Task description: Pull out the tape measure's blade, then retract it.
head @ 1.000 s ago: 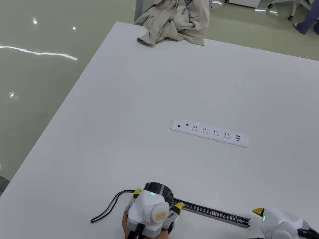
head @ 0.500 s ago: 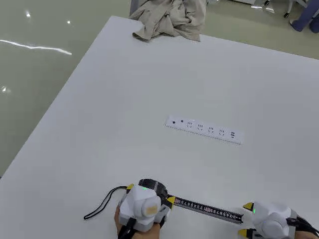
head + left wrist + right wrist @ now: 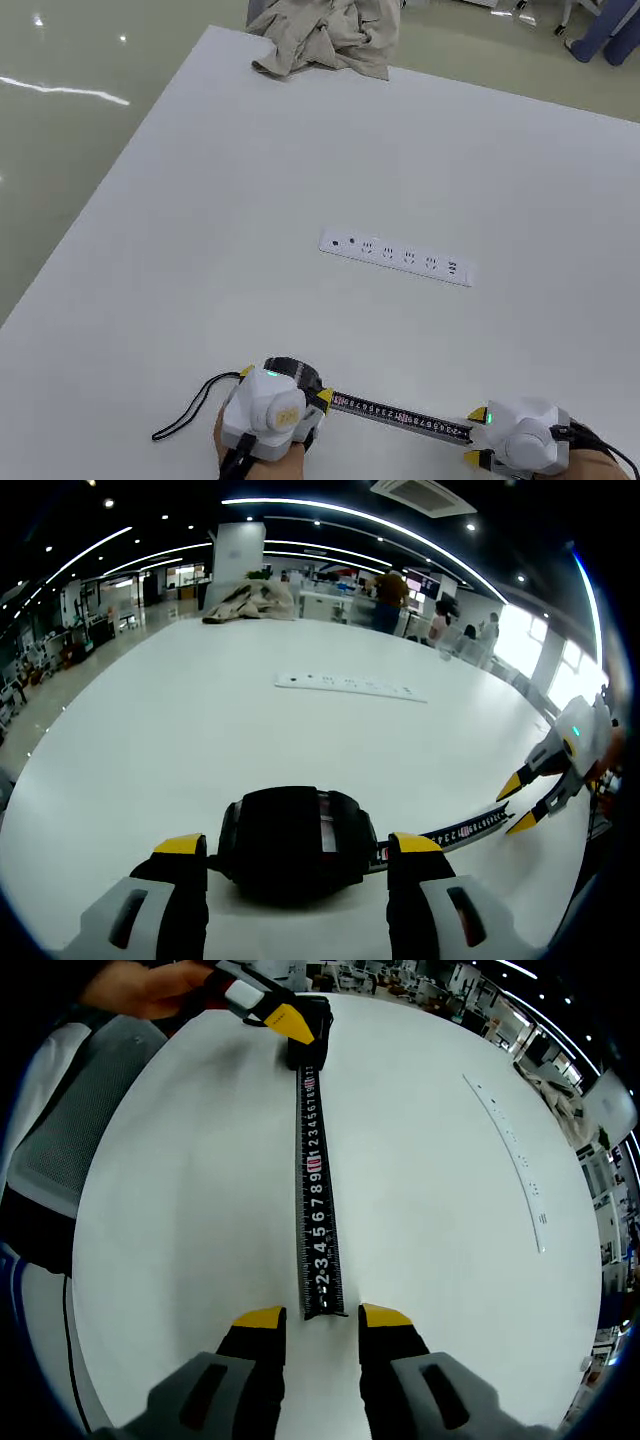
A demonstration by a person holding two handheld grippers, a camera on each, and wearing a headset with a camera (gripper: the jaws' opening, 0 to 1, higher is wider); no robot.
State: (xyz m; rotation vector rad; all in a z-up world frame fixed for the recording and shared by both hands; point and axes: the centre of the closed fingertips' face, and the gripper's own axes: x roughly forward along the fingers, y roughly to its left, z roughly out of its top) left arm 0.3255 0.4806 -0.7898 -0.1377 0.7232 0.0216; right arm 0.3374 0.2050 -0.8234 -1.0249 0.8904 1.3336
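Left fingers pinch black rounded tape-measure case; right fingers spread around tip of black numbered blade — unheld, I fear whip-back.

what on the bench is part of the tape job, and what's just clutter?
In the job:
tape measure case, clamped by the left gripper
blade, drawn out, tip by the right gripper, jaws open

Lying about:
power strip
crumpled cloth at the far edge

A white power strip lay flat on the white table (sockets facing up); a crumpled beige cloth sat at its far edge.
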